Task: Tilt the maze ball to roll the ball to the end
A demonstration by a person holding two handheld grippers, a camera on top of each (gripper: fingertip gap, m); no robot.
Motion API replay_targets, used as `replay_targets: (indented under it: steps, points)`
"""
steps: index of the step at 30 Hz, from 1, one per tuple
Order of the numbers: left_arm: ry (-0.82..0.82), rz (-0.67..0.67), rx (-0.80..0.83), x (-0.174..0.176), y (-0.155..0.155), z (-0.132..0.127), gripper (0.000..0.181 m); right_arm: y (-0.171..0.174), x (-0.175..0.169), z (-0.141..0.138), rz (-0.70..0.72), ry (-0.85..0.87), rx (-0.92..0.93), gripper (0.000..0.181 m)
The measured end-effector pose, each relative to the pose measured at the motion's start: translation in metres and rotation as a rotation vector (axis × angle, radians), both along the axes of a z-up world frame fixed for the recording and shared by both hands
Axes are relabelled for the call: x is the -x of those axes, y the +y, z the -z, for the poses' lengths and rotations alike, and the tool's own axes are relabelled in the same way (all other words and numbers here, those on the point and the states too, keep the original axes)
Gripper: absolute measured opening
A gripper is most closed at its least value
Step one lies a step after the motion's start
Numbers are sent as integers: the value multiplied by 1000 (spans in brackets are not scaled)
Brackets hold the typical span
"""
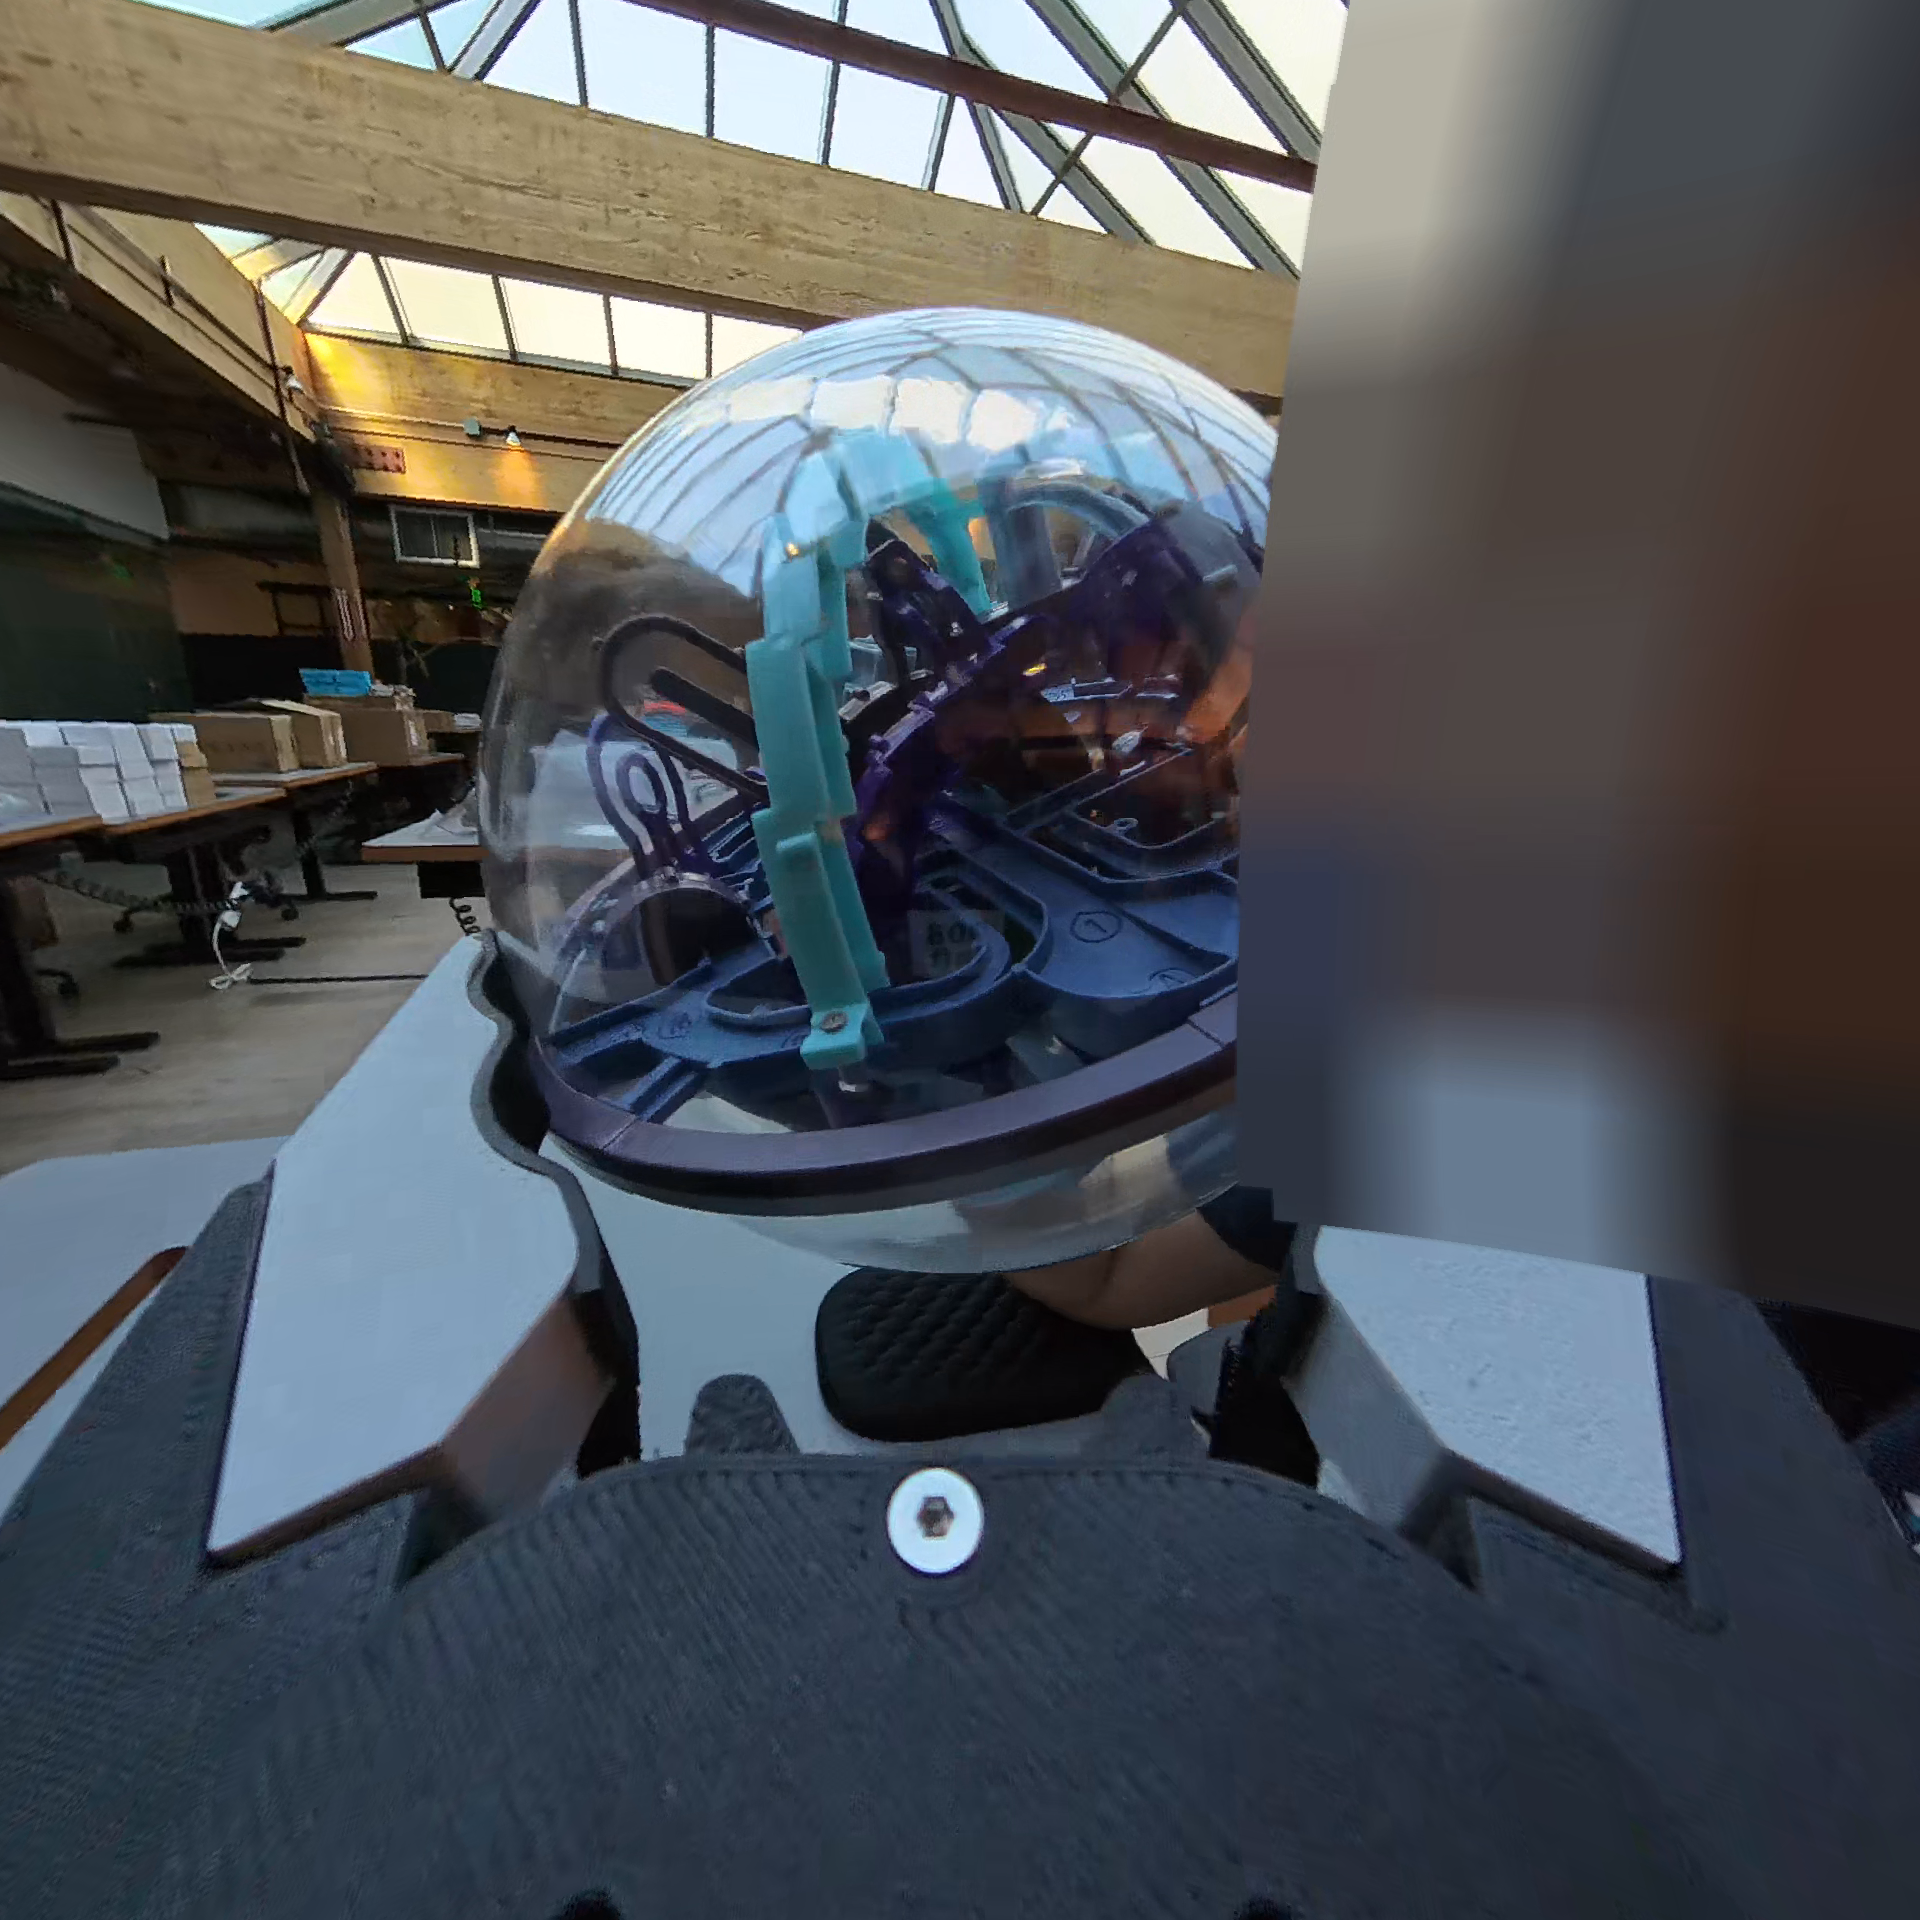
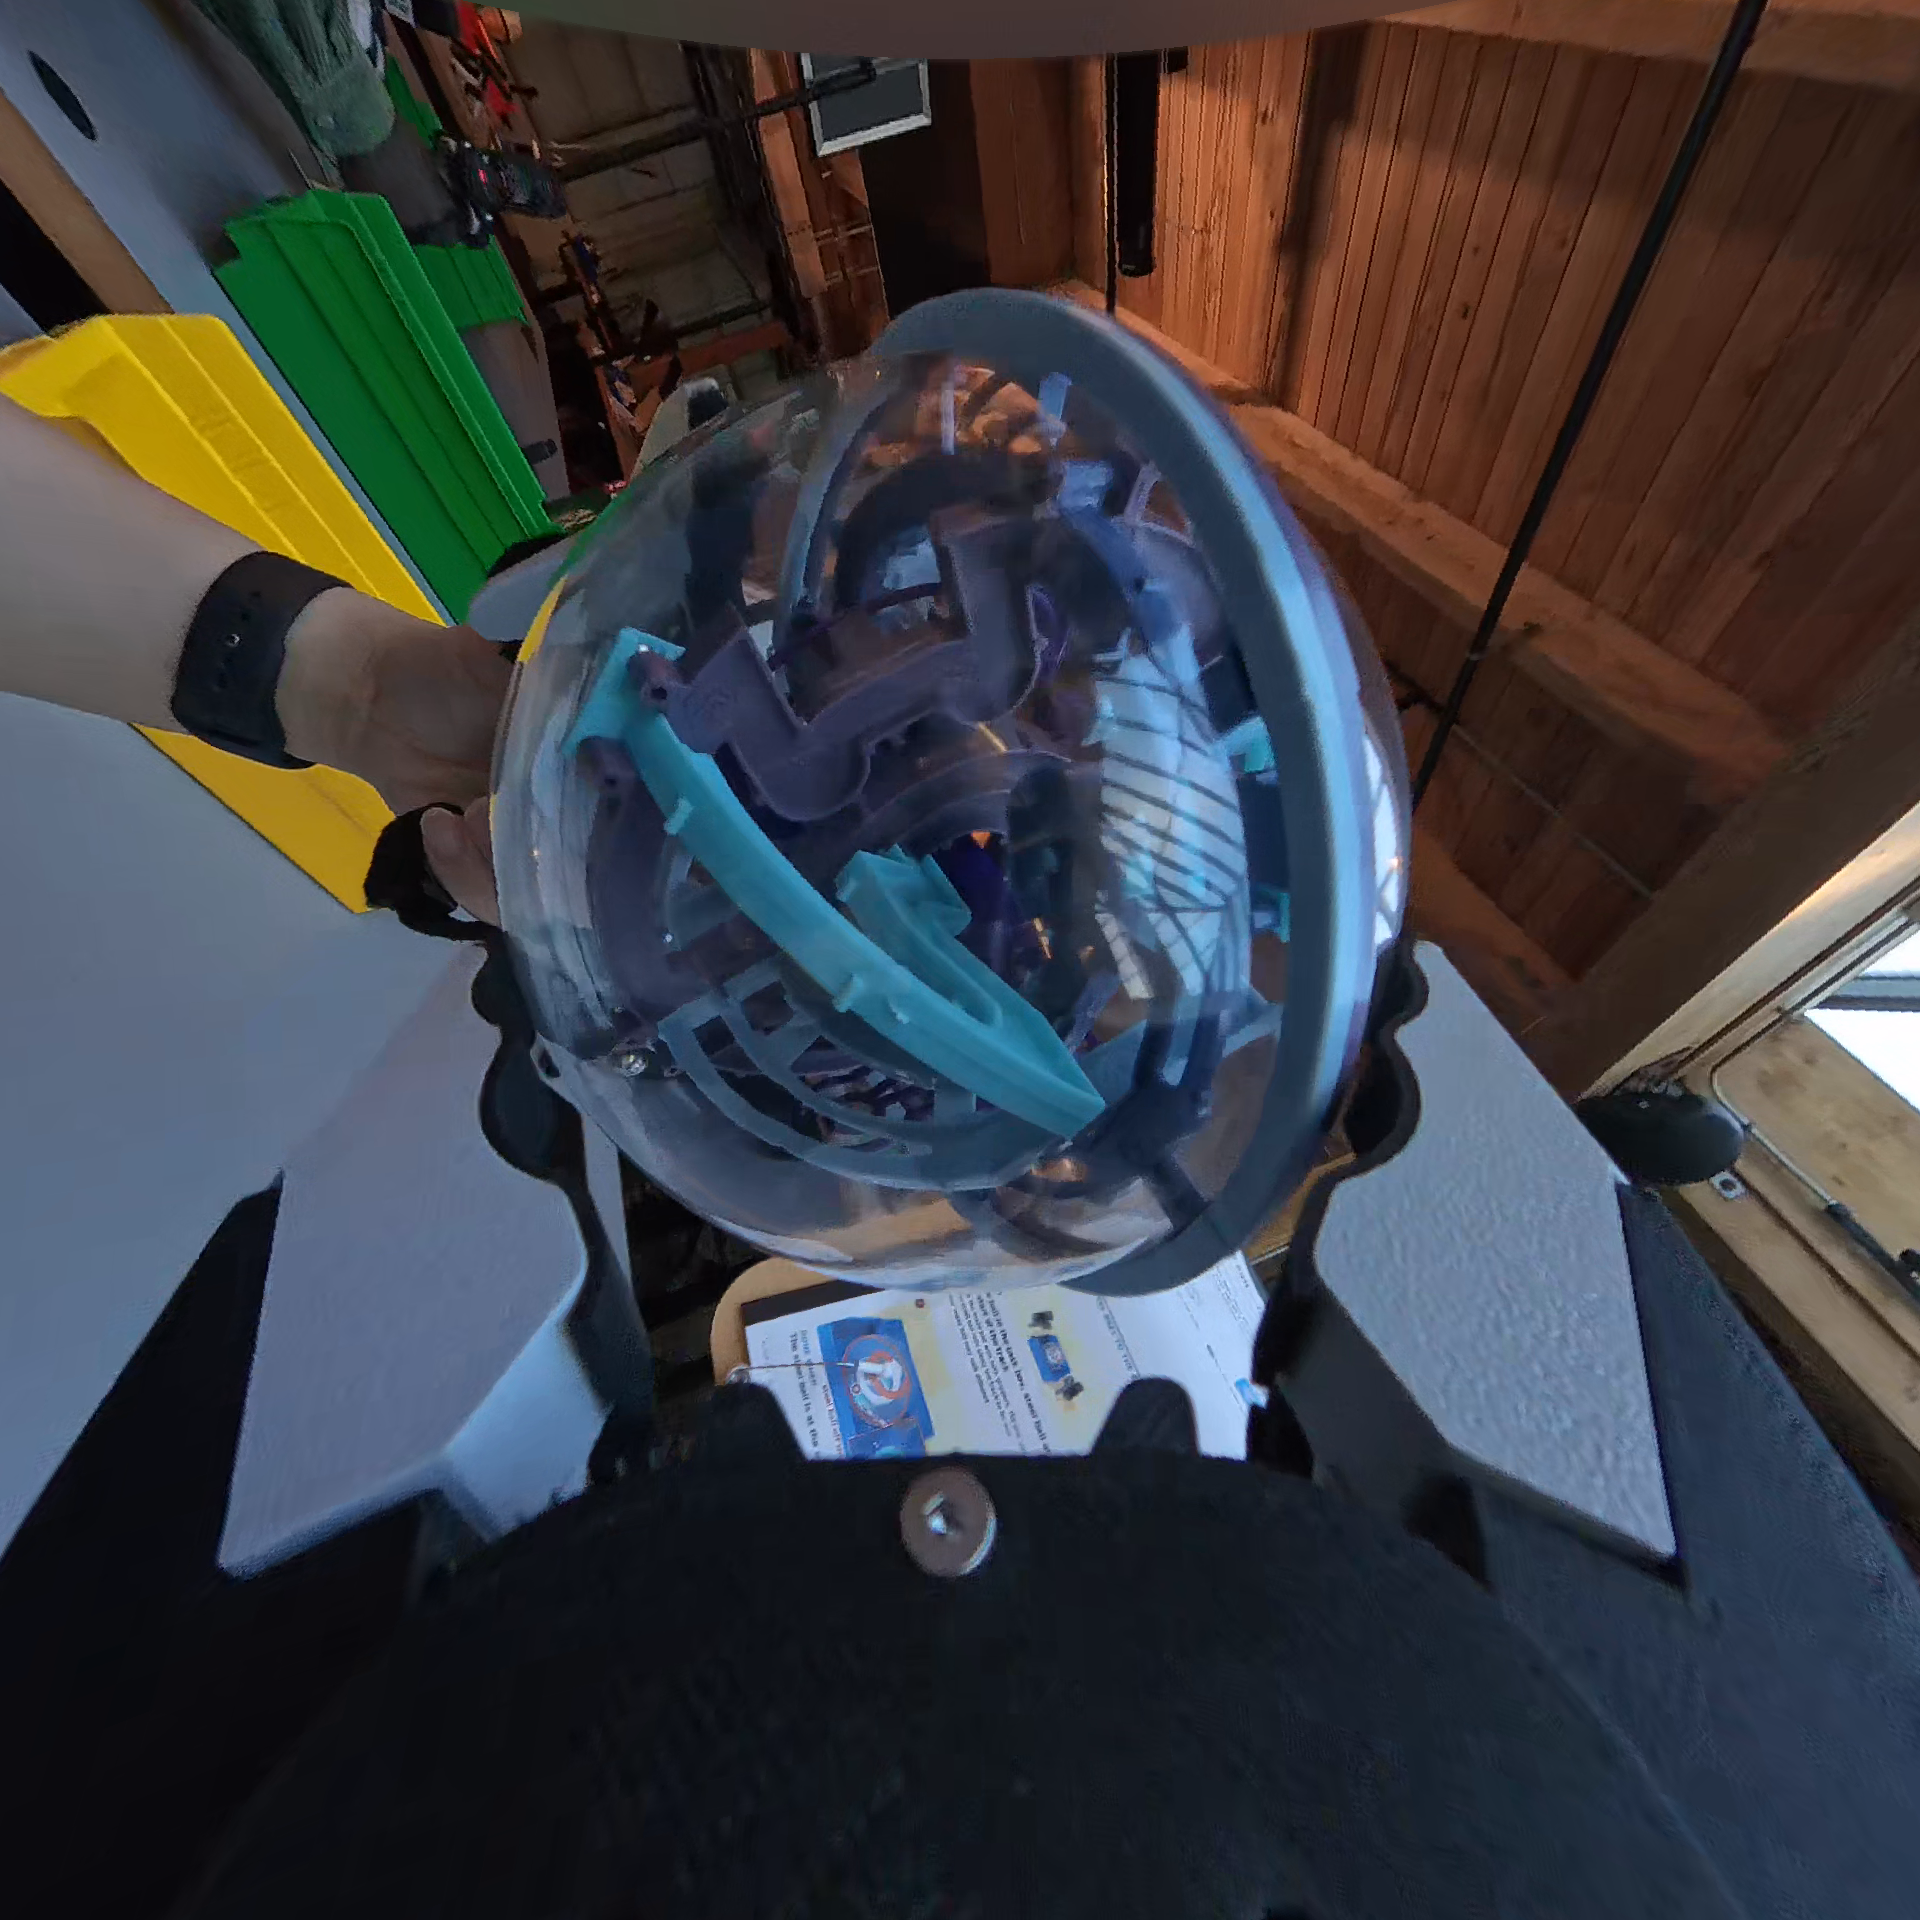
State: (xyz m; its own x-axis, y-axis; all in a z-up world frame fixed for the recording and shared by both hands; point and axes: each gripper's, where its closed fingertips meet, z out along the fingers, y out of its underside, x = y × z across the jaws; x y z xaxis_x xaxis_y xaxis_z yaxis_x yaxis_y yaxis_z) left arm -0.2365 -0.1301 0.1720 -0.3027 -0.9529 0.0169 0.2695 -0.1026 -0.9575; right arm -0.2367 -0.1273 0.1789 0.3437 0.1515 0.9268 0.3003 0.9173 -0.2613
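We see our right gripper [image 2: 940, 1049] with its jaws pressed on both sides of the clear maze ball [image 2: 935, 790], holding it up in the air. Our left gripper [image 1: 883, 1101] cups the same ball, but a blurred patch hides its right side, so we cannot tell its grip. The little ball inside is too hard to find. Behind, a hand [image 2: 416, 717] with a black wrist band [image 2: 244, 660] shows partly.

Right part of maze ball [image 1: 883, 790] is covered by a mosaic patch in left wrist view. Small ball inside cannot be located. Printed sheet [image 2: 1039, 1371] is half hidden below the sphere.
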Motion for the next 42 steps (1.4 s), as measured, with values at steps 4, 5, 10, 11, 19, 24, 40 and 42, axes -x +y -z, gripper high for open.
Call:
replay_targets:
  steps: [4,5,10,11,19,24,40,42]
  points:
    - [-1,-33,-86,3,-5,1,157,-3,2,1,5,-8,-71,155]
    - [-2,-44,-111,3,-5,2,157,-4,3,2,11,-12,-90,156]
    - [4,-75,-178,6,-8,3,158,-5,5,3,11,-6,-146,156]
    - [5,-76,-182,7,-8,3,158,-5,6,3,7,-1,-151,156]
    - [6,-143,-296,9,-10,6,158,-3,7,5,29,8,-232,155]
    - [19,-192,-349,10,-9,7,158,0,6,6,45,19,-258,155]
    - [100,-504,-672,5,-9,6,158,14,-4,-3,187,88,-392,155]
    - [117,-558,-723,4,-9,6,158,17,-7,-5,217,103,-411,155]
